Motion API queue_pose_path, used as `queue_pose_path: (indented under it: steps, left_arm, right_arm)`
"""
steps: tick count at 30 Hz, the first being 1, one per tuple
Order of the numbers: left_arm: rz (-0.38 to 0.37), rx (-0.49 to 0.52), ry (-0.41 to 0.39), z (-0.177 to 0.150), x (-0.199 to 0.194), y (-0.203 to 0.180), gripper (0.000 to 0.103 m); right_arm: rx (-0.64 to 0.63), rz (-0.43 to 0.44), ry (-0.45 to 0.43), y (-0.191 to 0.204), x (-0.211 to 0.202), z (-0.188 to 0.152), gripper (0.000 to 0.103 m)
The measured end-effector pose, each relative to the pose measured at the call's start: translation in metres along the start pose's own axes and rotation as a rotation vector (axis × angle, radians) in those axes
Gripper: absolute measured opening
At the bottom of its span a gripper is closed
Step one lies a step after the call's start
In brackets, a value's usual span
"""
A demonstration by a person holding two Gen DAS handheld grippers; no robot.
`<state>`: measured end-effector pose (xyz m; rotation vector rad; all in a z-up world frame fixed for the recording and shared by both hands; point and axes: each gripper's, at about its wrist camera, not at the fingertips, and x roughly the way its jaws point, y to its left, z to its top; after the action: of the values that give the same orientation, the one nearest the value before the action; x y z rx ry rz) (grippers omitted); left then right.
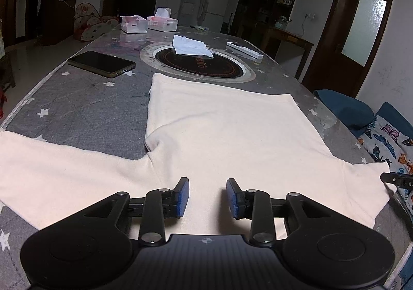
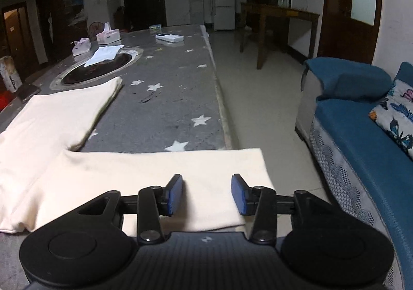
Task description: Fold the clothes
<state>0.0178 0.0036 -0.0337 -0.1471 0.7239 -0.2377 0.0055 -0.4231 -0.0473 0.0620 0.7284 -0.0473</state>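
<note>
Phone in left wrist view only

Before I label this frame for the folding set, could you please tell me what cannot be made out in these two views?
- Shirt collar: left wrist view, hidden behind the left gripper body.
- Left sleeve cuff: left wrist view, cut off by the picture's left edge.
- Right sleeve near edge: right wrist view, covered by the right gripper.
- Phone: right wrist view, dark and too small.
- Print on the tissue boxes: too small in both views.
</note>
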Motion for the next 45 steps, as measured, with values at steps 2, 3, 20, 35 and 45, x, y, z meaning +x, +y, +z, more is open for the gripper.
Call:
queue_pose_path:
  steps: [2, 3, 20, 35, 45]
  left_arm:
    - [0.001, 0.001, 0.000, 0.000, 0.000, 0.000, 0.038]
    - [0.003, 0.003, 0.000, 0.000, 0.000, -0.001, 0.039]
    - [0.031, 0.028, 0.002, 0.003, -0.003, -0.010, 0.048]
    - [-0.136, 0.159, 0.016, -0.006, -0.009, -0.065, 0.049]
    - [-0.265, 0.261, 0.034, -0.024, -0.004, -0.106, 0.049]
  right_arm:
    - [0.041, -0.004, -0.015, -0.008, -0.006, 0.000, 0.044]
    - [0.065, -0.008, -0.020, -0.014, -0.009, -0.001, 0.044]
    - [0.596, 0.182, -0.011, -0.100, -0.008, -0.048, 0.043]
    - [0.470, 0.190, -0.138, -0.080, -0.028, -0.013, 0.008]
    - [0.290, 0.342, -0.240, -0.020, -0.063, 0.057, 0.008]
